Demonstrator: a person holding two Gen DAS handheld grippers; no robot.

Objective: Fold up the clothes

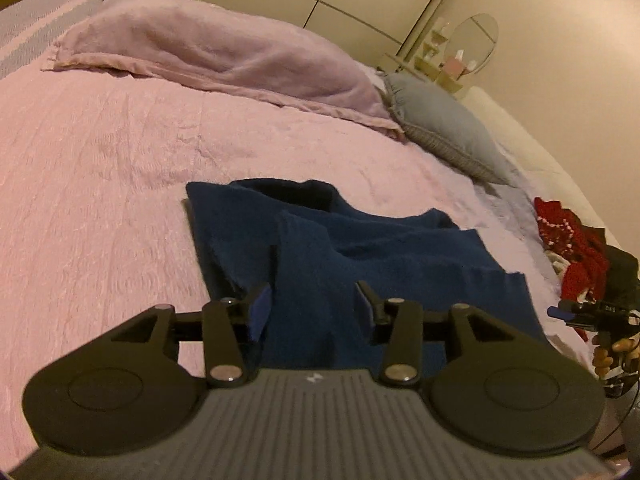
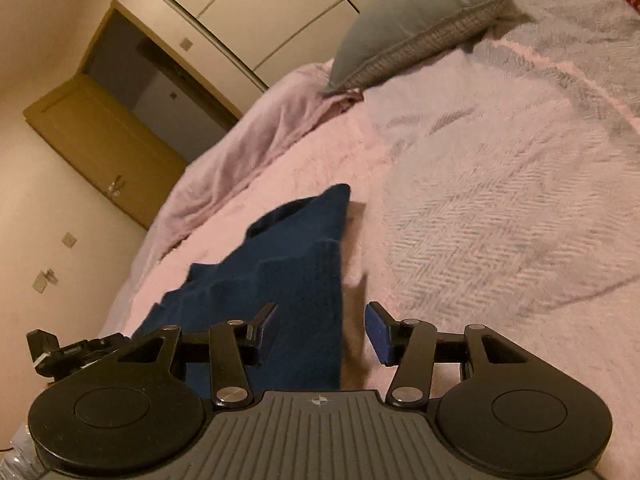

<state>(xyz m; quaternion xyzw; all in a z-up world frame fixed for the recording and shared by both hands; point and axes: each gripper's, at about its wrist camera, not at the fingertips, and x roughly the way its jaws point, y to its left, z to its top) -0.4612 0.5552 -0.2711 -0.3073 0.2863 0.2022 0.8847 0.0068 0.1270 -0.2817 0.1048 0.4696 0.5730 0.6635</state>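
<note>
Blue garment (image 1: 352, 248) lies partly folded on pink bed (image 1: 100, 168), sleeve doubled over body. Left claw (image 1: 312, 304) wide above near hem; right claw (image 2: 320, 332) wide, straddling garment edge, likely for grasping.

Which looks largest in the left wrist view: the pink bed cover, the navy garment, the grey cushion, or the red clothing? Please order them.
1. Pink bed cover
2. Navy garment, though it lies nearest the camera
3. Grey cushion
4. Red clothing, partly cut off at the edge, so its true size is unsure
</note>
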